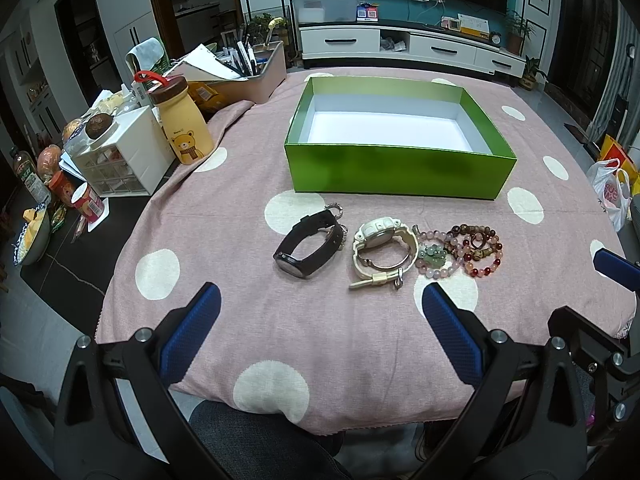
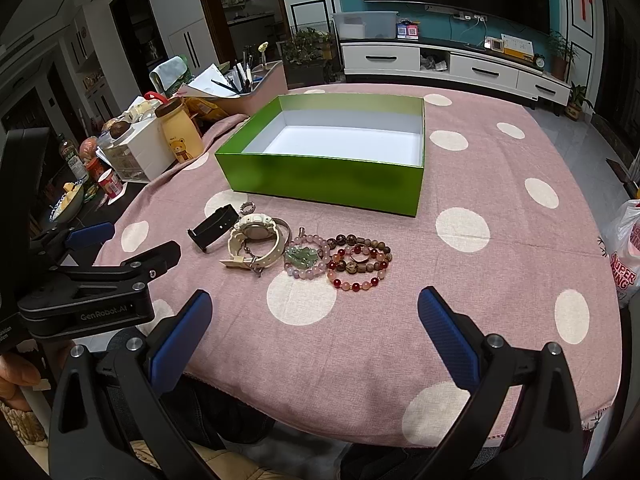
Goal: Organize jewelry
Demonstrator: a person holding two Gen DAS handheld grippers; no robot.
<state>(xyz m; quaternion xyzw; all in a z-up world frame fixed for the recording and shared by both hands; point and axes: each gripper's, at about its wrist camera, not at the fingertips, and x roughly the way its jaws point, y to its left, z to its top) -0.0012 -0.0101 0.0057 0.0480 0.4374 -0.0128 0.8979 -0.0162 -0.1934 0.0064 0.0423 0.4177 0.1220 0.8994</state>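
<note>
Ahead of both spread, empty fingers (image 1: 448, 316), black watch (image 1: 308, 244), bracelets (image 2: 352, 264), green box (image 1: 400, 168)

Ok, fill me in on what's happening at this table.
A person holds a gripper in each hand over a pink dotted tablecloth, and neither has picked anything up. The left gripper and right gripper both hover with jaws open, short of the jewelry. A black watch, a cream watch and beaded bracelets lie in a row on the cloth. Behind them the green box stands open with nothing in it, so the sorting has not started.
</note>
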